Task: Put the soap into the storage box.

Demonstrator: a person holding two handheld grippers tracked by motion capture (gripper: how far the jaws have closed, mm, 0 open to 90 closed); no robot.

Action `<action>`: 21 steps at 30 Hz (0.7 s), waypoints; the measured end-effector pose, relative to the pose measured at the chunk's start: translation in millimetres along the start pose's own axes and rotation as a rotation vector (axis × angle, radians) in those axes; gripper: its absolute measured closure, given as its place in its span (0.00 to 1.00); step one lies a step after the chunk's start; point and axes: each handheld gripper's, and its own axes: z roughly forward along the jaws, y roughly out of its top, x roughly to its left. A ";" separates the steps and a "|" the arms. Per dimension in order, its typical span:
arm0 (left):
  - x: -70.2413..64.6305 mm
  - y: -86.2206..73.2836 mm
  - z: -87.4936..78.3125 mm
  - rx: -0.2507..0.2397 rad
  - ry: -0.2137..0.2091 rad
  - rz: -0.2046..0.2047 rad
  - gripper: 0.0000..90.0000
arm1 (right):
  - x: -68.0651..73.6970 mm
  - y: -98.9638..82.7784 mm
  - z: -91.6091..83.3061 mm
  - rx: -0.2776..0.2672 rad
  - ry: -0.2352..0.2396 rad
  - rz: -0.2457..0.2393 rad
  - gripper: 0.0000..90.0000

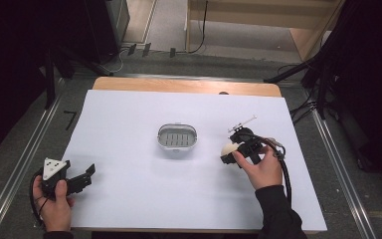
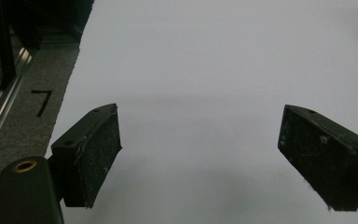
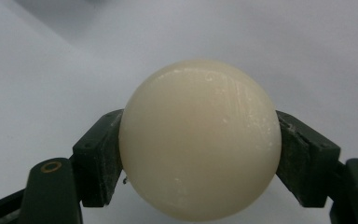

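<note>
From above, in the high view, a white worktop (image 1: 129,199) is seen with a small grey basket (image 1: 177,137) near its centre. At about four o'clock from the basket, well apart from it, the right gripper (image 1: 227,152) is held by a hand (image 1: 263,169), with a cream ball (image 1: 227,148) clamped at its tip. At about eight o'clock from the basket, near the worktop's left edge, the left gripper (image 1: 87,175) is held by the other hand (image 1: 54,204), its jaws pointing toward two o'clock.

Along the left gripper view, the two black jaws are seen wide apart over bare white worktop (image 2: 205,70), with nothing between them. A grey floor (image 2: 23,126) is visible at nine o'clock.

Along the right gripper view, the ball (image 3: 199,140) is gripped at its sides by both jaws, pressed at nine and three o'clock. White worktop (image 3: 37,84) lies behind it.
</note>
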 end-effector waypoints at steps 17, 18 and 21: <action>0.3 0.1 0.0 0.001 -0.002 -0.002 0.16 | 16.2 21.2 1.1 -0.007 0.002 -0.037 0.28; 0.3 0.1 0.0 0.001 -0.002 -0.002 0.16 | 16.2 21.2 1.1 -0.007 0.002 -0.037 0.28; 0.3 0.1 0.0 0.001 -0.001 -0.003 0.16 | 18.9 24.4 0.8 -0.007 0.002 -0.041 0.28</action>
